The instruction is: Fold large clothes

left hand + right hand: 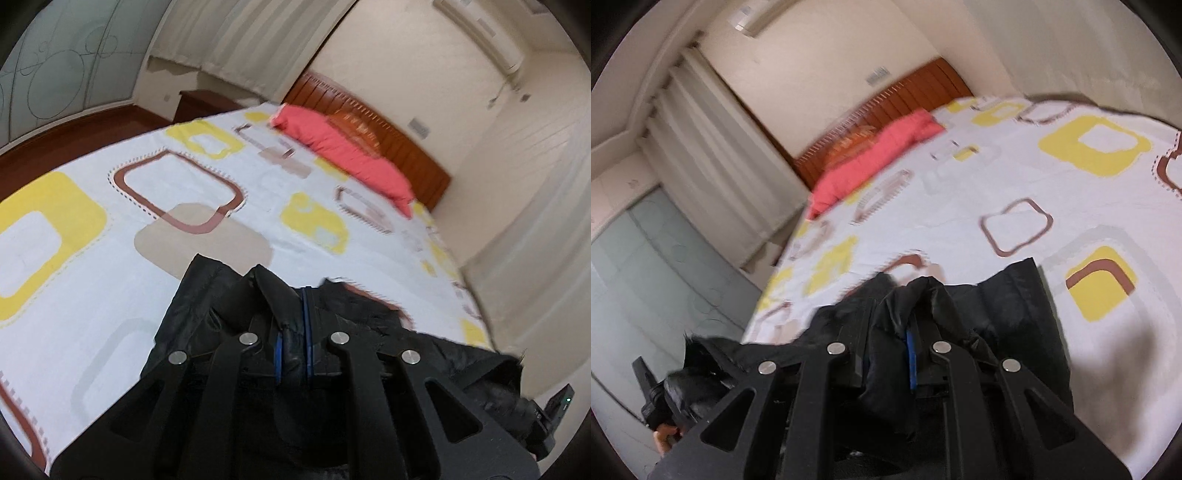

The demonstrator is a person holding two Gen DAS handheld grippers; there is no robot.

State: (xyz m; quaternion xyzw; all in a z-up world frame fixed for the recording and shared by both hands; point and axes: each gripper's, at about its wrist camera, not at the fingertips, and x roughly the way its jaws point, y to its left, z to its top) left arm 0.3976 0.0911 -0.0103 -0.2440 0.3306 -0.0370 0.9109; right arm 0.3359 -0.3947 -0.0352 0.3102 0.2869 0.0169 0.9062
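We see the left gripper (293,325) clamped on a bunched fold of the black garment (207,295), held over the bed (92,277); the right gripper (908,325) pinches another fold of it (1008,295) — its fingertips are buried in cloth. The garment's lower part runs out of frame; we cannot tell its kind. A red pillow (343,147) lies blurred by the headboard (399,136).

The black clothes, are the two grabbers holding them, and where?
Yes. The left gripper and right gripper each pinch a bunched fold of the black garment above the bed.
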